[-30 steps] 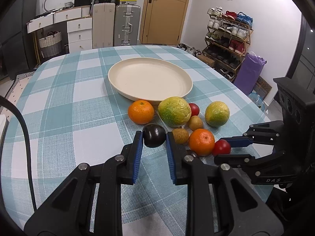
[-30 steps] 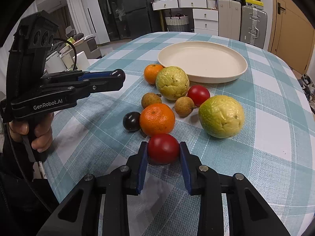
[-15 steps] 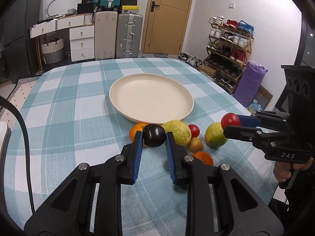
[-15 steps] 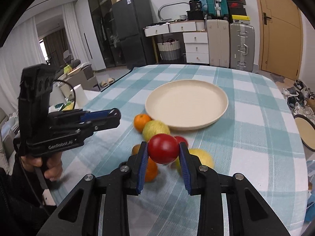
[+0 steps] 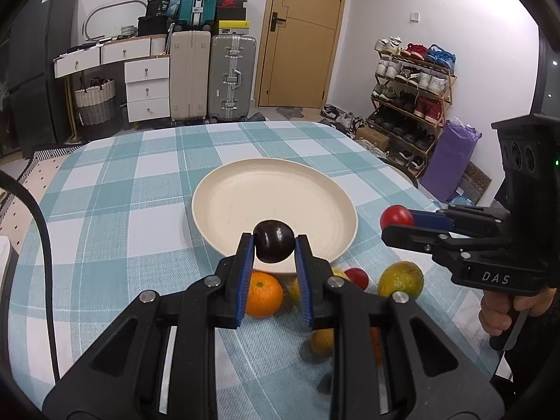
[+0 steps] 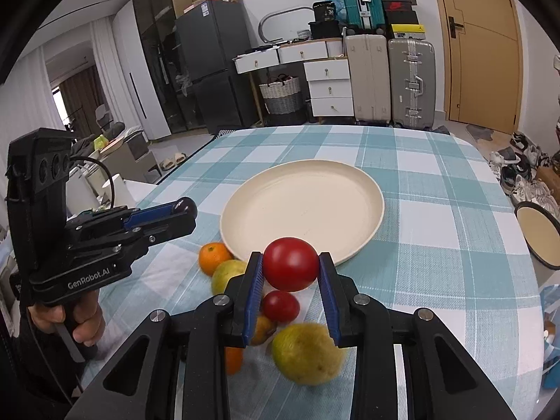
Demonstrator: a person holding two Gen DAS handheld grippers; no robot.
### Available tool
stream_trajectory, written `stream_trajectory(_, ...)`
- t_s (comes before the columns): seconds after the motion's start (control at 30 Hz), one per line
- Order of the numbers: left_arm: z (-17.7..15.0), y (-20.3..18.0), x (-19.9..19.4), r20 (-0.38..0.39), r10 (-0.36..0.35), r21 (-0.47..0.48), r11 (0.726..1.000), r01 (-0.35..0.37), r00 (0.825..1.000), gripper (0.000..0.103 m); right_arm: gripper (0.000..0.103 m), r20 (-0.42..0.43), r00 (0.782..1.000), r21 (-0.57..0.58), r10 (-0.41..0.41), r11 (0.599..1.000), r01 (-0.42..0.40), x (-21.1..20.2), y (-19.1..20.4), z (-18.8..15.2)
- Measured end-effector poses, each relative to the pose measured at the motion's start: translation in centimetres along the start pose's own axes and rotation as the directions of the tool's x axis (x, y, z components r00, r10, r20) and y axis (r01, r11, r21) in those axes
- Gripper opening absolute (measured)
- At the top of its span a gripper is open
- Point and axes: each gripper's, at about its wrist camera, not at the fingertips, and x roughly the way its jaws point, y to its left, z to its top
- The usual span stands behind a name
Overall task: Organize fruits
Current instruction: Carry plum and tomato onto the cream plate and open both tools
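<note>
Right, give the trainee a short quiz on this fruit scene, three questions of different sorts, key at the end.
1. True or false: the cream plate already has fruit on it.
2. Multiple choice: what does the left gripper hold? A) an orange B) a dark plum C) a green citrus
3. Fill in: the right gripper is closed on a ____.

Key
1. False: the plate is bare; the orange and the other loose fruit lie on the checked tablecloth in front of it.
2. B: the dark plum sits between the blue pads.
3. Red tomato, held clear of the tablecloth.
</note>
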Motion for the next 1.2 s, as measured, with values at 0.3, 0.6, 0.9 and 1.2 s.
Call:
stream_trajectory(0.3,0.7,0.3,4.3,-0.043,0.009,0.01,1.0,-0.008,0.999,0.021,0.032,-0.058,0.998,0.009,-0.012,1.0,0.012,3.6,-0.8,1.4)
stream_trajectory(0.6,0.7,0.7,7.7,-0.092,0.013,0.004,1.0,-0.013,0.996,0.021,0.032,-0.131,0.991,0.02,-0.041,0.999,0.044,6.6,-1.3,1.8)
stream_trajectory(0.9,0.4,1.2,9.1,-0.129,0.006,-0.015,1.0,-0.008,0.992,0.021,0.032,-0.159,0.985,0.016,-0.066,0.997,0.07,8.1,-1.2,2.0)
stream_trajectory(1.2,0.2,2.3,8.7,-0.137,-0.001,-0.056,0.998,-0.007,0.991,0.03,0.038,-0.122,0.988,-0.011,-0.092,0.996,0.092,6.9,-0.8,2.1)
